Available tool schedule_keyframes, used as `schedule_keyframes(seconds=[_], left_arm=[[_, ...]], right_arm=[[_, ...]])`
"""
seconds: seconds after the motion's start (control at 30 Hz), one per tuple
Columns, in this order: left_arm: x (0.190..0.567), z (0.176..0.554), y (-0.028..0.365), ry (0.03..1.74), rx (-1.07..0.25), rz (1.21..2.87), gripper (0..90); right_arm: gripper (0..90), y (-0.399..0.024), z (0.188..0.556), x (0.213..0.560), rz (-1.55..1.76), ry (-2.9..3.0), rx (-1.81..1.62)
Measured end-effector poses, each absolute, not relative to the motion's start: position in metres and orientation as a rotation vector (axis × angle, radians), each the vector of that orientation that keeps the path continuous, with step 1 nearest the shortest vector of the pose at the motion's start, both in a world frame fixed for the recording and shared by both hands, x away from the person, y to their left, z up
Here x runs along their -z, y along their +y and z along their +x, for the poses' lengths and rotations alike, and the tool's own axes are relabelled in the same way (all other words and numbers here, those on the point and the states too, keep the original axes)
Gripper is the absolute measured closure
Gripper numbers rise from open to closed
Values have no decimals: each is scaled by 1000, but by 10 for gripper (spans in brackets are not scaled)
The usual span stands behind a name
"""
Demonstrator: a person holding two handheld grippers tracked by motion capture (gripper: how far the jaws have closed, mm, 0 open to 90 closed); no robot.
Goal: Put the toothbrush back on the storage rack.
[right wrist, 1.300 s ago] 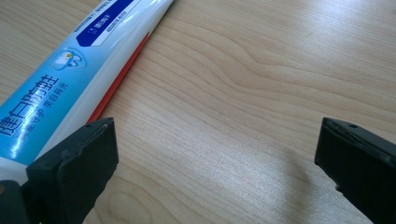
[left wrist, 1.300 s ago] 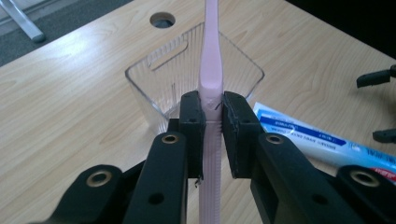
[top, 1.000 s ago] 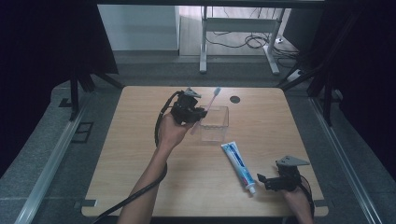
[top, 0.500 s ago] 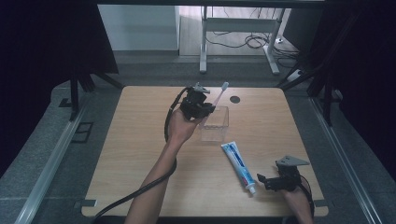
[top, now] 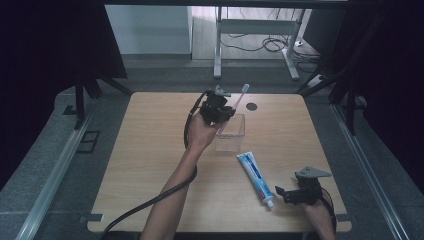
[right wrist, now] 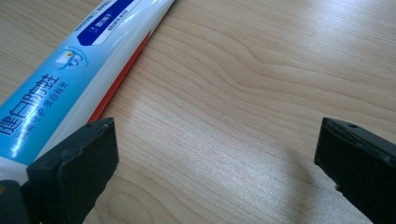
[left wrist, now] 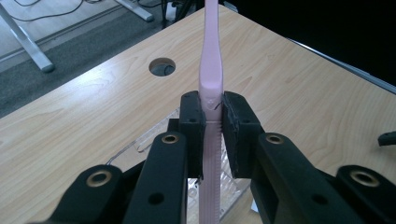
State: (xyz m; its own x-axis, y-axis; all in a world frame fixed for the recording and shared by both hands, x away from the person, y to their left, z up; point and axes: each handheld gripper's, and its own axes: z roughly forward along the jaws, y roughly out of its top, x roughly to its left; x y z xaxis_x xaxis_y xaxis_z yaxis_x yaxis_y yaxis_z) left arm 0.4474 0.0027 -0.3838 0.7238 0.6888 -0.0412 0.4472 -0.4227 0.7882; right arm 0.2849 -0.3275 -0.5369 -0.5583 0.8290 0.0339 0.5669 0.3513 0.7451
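A pink toothbrush (left wrist: 211, 70) is clamped between the pads of my left gripper (left wrist: 212, 119), its head pointing away toward the table's far edge. From above, the left gripper (top: 220, 107) hovers over the near-left corner of a clear plastic box (top: 232, 134), and the toothbrush (top: 242, 93) sticks out up and to the right. A blue and white toothpaste tube (top: 255, 177) lies in front of the box. My right gripper (top: 282, 192) rests open on the table beside the tube's cap end. In the right gripper view, the tube (right wrist: 70, 70) lies just outside the left jaw.
A round cable hole (top: 251, 106) sits near the table's far edge, behind the box. The left gripper's cable (top: 150, 202) trails off the front edge. Past the table are a white desk frame (top: 218, 45) and loose cables on the floor.
My left hand has carried the toothbrush to the right and farther back, from left of the box to above its near-left corner. The right gripper and the toothpaste tube have stayed put.
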Motion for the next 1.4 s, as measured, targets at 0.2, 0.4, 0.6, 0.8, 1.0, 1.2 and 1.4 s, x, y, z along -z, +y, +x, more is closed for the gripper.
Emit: schedule_keyframes(seconds=[0.2,0.4,0.6,0.8,1.0,1.2,1.4], left_arm=[[395,454,-1,859,-380,2098,789],[406,457,-5,862,-381,2113,789],[417,458,-10,869,-375,2123,789],[428,459,-11,881,-370,2131,789],[438,458,-14,882,-369,2142,789],[445,457,-19,883,-376,2170,788],[450,456,-22,880,-372,2194,788]], right_arm=[[0,-327,285,537,1231,2271,-1042],[0,-327,285,537,1231,2275,-1042],[0,-327,285,537,1228,2278,-1041],[2,-327,285,538,1229,2285,-1038],[2,-326,285,538,1229,2289,-1032],[2,-327,285,538,1230,2288,-1033],[3,-326,285,538,1228,2292,-1031]])
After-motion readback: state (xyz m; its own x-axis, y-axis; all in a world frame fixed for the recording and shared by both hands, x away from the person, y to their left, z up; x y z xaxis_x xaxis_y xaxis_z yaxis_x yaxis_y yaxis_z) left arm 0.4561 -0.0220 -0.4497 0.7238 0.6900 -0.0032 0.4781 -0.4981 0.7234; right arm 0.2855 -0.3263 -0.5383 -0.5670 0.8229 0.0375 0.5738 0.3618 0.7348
